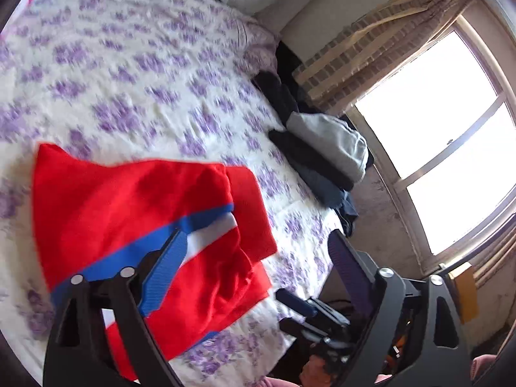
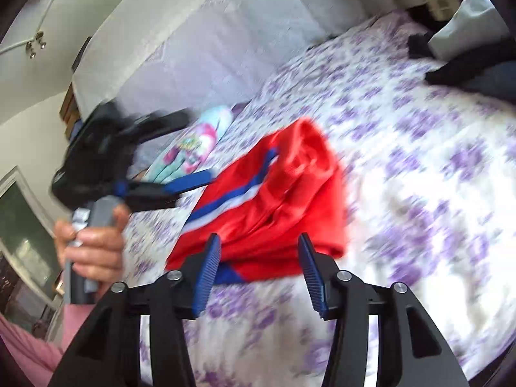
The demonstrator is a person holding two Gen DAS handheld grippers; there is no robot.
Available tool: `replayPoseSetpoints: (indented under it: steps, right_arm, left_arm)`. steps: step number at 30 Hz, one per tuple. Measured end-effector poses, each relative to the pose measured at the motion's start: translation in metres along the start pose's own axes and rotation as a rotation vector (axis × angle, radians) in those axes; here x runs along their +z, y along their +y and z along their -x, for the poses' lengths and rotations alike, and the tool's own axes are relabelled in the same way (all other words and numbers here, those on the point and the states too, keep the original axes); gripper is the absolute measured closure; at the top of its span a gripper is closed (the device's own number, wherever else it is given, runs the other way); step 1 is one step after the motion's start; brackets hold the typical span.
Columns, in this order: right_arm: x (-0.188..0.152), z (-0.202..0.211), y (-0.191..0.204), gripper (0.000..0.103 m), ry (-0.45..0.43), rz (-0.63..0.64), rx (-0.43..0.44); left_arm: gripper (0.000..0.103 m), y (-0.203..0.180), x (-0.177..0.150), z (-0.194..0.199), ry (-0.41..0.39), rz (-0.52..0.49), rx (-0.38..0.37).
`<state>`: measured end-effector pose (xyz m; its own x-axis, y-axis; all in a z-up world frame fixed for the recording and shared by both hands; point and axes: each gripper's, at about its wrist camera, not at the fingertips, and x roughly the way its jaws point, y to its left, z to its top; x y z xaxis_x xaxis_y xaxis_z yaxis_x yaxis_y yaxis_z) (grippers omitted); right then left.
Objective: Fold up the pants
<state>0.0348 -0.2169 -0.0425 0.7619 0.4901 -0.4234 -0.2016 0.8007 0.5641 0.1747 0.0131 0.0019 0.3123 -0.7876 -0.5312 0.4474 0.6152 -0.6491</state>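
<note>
Folded red pants [image 2: 277, 200] with a blue-and-white stripe lie on a bed [image 1: 135, 74] spread with a purple-flowered cover, dark clothes [image 1: 309, 158] heaped near a bright window [image 1: 451, 148]. Left tool [image 1: 258, 251] and right tool [image 2: 259, 272] both gape, released, grasping nothing.

My view takes in a bedspread [image 1: 135, 74] printed with purple flowers. A pile of dark and grey clothes [image 1: 325, 154] lies at its edge, near a bright window [image 1: 432, 135] with a tied curtain [image 1: 380, 45]. A colourful pillow [image 2: 196, 142] lies beside a pale headboard [image 2: 206, 42].
</note>
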Motion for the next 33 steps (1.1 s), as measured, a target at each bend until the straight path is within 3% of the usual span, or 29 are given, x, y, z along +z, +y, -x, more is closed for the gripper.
replayPoseSetpoints:
  steps: [3, 4, 8, 11, 12, 13, 14, 16, 20, 23, 26, 28, 31, 33]
  right_arm:
    - [0.014, -0.005, -0.004, 0.039, -0.031, 0.006, -0.023]
    - [0.020, -0.011, -0.006, 0.039, -0.030, 0.003, -0.021]
    - [0.039, -0.046, -0.026, 0.038, 0.041, -0.036, -0.026]
    - [0.039, -0.065, -0.024, 0.040, 0.086, -0.058, -0.016]
    - [0.042, -0.073, -0.023, 0.047, 0.095, -0.056, -0.037]
    - [0.045, -0.078, -0.022, 0.064, 0.100, -0.050, -0.044]
    - [0.046, -0.079, -0.019, 0.072, 0.100, -0.042, -0.039]
    - [0.051, -0.071, -0.009, 0.075, 0.075, -0.004, -0.033]
    - [0.042, -0.044, -0.005, 0.074, 0.033, 0.015, -0.038]
    - [0.023, -0.063, -0.036, 0.069, 0.123, -0.056, -0.098]
    - [0.021, -0.053, -0.037, 0.060, 0.117, -0.050, -0.070]
    - [0.026, -0.039, -0.030, 0.050, 0.084, -0.016, -0.088]
    - [0.035, -0.020, -0.021, 0.050, 0.028, 0.031, -0.131]
    - [0.048, -0.013, -0.011, 0.050, -0.014, 0.054, -0.101]
  left_arm:
    - [0.011, 0.012, -0.010, 0.048, -0.144, -0.030, 0.171]
    - [0.011, 0.019, -0.013, 0.055, -0.165, -0.016, 0.193]
    - [0.011, 0.055, -0.041, 0.068, -0.175, 0.059, 0.266]
    - [0.011, 0.072, -0.064, 0.049, -0.131, 0.049, 0.338]
    - [0.011, 0.076, -0.070, 0.042, -0.111, 0.044, 0.354]
    - [0.011, 0.076, -0.073, 0.033, -0.098, 0.038, 0.364]
    - [0.011, 0.077, -0.076, 0.027, -0.087, 0.031, 0.377]
    - [0.011, 0.080, -0.081, 0.020, -0.070, 0.018, 0.394]
    - [0.011, 0.075, -0.084, 0.018, -0.058, -0.015, 0.380]
    - [0.010, 0.075, -0.086, 0.013, -0.046, -0.034, 0.402]
    - [0.010, 0.072, -0.087, 0.014, -0.044, -0.051, 0.422]
    - [0.010, 0.073, -0.088, 0.016, -0.049, -0.041, 0.423]
    - [0.010, 0.070, -0.086, 0.022, -0.064, -0.036, 0.442]
    - [0.011, 0.063, -0.082, 0.030, -0.108, -0.062, 0.478]
